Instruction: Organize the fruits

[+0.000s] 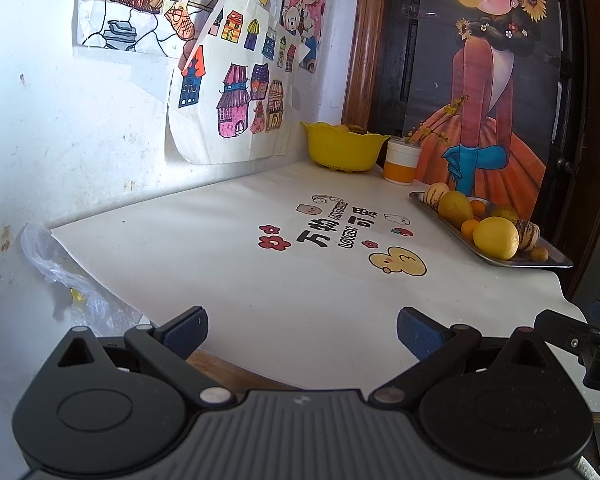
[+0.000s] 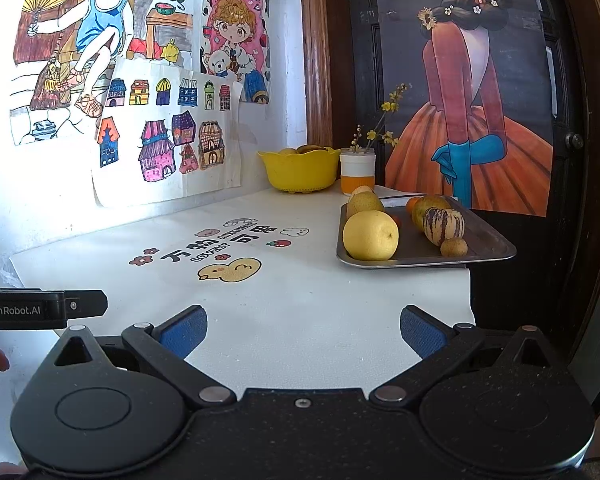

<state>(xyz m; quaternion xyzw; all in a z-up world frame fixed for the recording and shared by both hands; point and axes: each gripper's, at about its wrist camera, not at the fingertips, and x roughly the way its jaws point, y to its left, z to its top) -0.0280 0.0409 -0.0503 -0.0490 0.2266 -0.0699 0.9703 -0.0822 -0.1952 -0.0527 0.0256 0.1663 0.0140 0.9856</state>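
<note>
A metal tray [image 2: 488, 246] [image 1: 556, 258] at the table's right edge holds a big yellow citrus [image 2: 370, 235] [image 1: 496, 238], a pear [image 2: 365, 202] [image 1: 455, 209], a striped melon-like fruit [image 2: 444, 224] [image 1: 527, 234], small oranges [image 1: 470, 227] and a small brown fruit [image 2: 454, 247]. A yellow bowl [image 2: 300, 170] [image 1: 342, 146] with fruit inside stands in the far corner. My left gripper [image 1: 302, 330] and my right gripper [image 2: 302, 330] both stand open over the near table edge, with nothing between the fingers.
A white cup with an orange band [image 2: 357, 174] [image 1: 400, 162] holds flower twigs beside the bowl. The white table mat [image 2: 260, 280] has cartoon prints. Drawings hang on the wall at left. A crumpled plastic bag [image 1: 60, 276] lies at the mat's left edge. A dark door stands behind the tray.
</note>
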